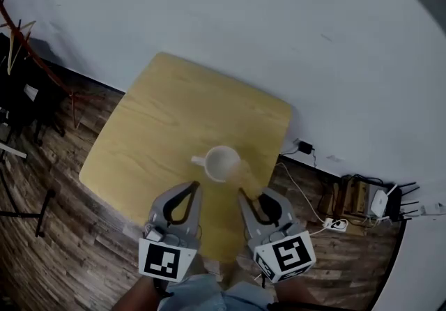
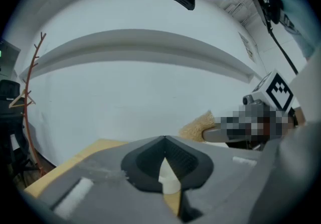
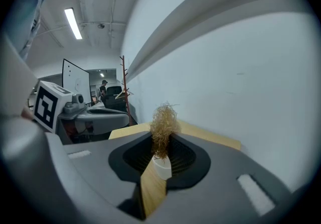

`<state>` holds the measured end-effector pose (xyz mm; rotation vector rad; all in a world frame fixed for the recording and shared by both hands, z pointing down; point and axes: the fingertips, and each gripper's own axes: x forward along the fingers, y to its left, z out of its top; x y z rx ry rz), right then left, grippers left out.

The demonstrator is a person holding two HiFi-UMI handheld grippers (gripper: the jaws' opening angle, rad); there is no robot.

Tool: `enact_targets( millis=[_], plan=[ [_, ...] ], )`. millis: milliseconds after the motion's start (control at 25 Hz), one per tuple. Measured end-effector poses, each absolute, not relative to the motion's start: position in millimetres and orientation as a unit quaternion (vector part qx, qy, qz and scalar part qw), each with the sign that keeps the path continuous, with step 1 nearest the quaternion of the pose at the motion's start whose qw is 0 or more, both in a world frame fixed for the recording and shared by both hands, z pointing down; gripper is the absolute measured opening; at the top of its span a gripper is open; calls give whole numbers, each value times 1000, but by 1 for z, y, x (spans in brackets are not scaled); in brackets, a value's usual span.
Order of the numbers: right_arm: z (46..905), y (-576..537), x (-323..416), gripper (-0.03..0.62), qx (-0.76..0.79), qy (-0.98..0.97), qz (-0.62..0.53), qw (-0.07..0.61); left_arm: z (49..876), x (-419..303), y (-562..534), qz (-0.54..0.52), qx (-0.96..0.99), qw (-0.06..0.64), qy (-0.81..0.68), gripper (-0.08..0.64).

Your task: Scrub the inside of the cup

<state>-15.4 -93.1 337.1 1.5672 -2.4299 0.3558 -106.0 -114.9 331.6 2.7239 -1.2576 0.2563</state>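
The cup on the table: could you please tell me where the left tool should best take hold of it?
Probably its handle: it sticks out on the cup's left, the left tool's side. Come from the near left; that leaves the upright mouth free for the scrubber.

White cup (image 1: 223, 163): upright, handle pointing left, on the wooden worktop (image 1: 160, 128). Tan fibrous scrubber (image 3: 163, 122): clamped in the right tongs (image 3: 161, 153), just beside the cup.
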Motion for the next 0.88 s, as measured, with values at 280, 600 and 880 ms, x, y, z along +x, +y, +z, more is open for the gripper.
enact_targets(
  millis=[280,600,880],
  plan=[
    [384,-113,-26,77,544,-811,162,139,399,-123,-153,116,924,83,-355,20],
    [421,-127,-31,77,554,-787,217,161,450,-121,-183,115,963,45,-241,27],
    [434,-134,-34,77,561,-773,242,170,465,-109,-188,109,990,-2,-90,175]
  ],
)
